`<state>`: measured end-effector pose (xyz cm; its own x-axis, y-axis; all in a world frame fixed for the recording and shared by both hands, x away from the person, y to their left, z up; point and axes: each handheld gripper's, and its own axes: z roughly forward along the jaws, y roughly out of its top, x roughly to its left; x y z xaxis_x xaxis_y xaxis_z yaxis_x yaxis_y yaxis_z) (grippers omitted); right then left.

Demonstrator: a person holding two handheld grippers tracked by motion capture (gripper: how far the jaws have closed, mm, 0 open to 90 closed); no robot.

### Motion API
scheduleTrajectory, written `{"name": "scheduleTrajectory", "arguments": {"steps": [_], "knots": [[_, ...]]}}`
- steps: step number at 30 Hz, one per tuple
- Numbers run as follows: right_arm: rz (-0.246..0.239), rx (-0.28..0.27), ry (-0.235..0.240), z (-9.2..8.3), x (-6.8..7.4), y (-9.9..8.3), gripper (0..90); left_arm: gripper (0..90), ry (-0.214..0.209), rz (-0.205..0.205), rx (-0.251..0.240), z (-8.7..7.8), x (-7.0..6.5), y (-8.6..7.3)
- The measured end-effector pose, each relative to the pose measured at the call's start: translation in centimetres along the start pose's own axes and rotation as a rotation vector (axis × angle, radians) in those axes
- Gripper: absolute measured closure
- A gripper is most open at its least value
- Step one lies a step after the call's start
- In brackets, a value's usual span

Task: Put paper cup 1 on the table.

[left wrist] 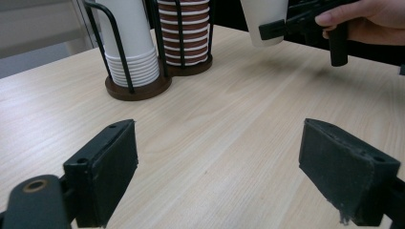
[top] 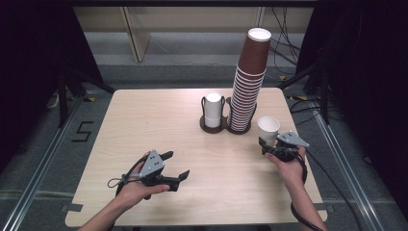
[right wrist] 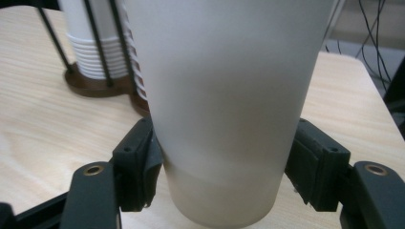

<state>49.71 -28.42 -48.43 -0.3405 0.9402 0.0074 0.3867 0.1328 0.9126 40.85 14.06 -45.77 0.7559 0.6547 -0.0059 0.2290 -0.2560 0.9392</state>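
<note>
Table [top: 144, 120]: pale wood, rounded corners, seen from above in the high view.

Brown stack [top: 248, 82]: tall column of nested brown cups, white rims showing as stripes, leaning slightly right toward the top. It sits in a wire holder at the table's far middle; in the left gripper view the same stack [left wrist: 184, 33] stands behind the black wires.

White stack [top: 213, 109]: short pile of white cups in the twin holder, just left of the brown stack, the two bases touching. In the right gripper view the pile [right wrist: 93, 43] sits at upper left, well behind the held cup.

Holder [top: 211, 127]: dark round bases, thin black uprights.

White cup [top: 268, 129]: single, upright, mouth up, near the table's right edge, just right of the brown stack's base and apart from it. Right gripper [top: 275, 145] is clamped on it low down: in the right gripper view the cup [right wrist: 229, 109] stands between both pads, each pressed against its wall near the bottom. Whether its base touches the table is hard to say; in the left gripper view the cup [left wrist: 265, 21] appears lifted clear.

Left gripper [top: 175, 166]: near the front left, held low over bare wood, jaws spread wide with nothing between them; well apart from the cup and both stacks.
</note>
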Motion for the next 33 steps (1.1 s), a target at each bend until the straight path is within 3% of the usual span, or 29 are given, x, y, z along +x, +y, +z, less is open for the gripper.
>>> {"name": "scheduleTrajectory", "arguments": {"steps": [5, 9, 10, 13, 18, 22, 23, 33], "knots": [[-0.004, 0.025, -0.043, 1.6, -1.0, -0.1, 34.3, 12.7, -0.001, -0.002, 0.013, 0.1, -0.2, -0.5], [0.027, 0.08, -0.061, 2.3, -1.2, -0.4, 34.4, 12.7, -0.005, -0.005, 0.019, 0.2, -0.3, -0.8], [0.002, 0.077, -0.063, 2.5, -1.4, -0.4, 34.3, 12.7, -0.005, -0.006, 0.018, 0.2, -0.3, -0.8], [-0.002, 0.092, -0.077, 2.6, -1.5, -0.5, 34.1, 12.7, -0.003, -0.012, 0.022, 0.3, -0.2, -0.8], [0.01, 0.101, -0.077, 3.0, -1.6, -0.7, 33.8, 12.8, -0.012, -0.013, 0.026, 0.6, -0.4, -0.9], [0.005, 0.146, -0.074, 3.1, -1.6, -0.6, 33.6, 12.8, -0.022, -0.018, 0.021, 0.7, -0.4, -1.0], [0.042, 0.153, -0.079, 3.0, -1.3, -0.6, 33.6, 12.8, -0.021, -0.017, 0.021, 0.7, -0.4, -1.0], [0.052, 0.186, -0.052, 2.9, -1.2, -0.7, 29.8, 12.8, -0.014, -0.011, 0.04, 0.6, -0.5, -1.1]]}}
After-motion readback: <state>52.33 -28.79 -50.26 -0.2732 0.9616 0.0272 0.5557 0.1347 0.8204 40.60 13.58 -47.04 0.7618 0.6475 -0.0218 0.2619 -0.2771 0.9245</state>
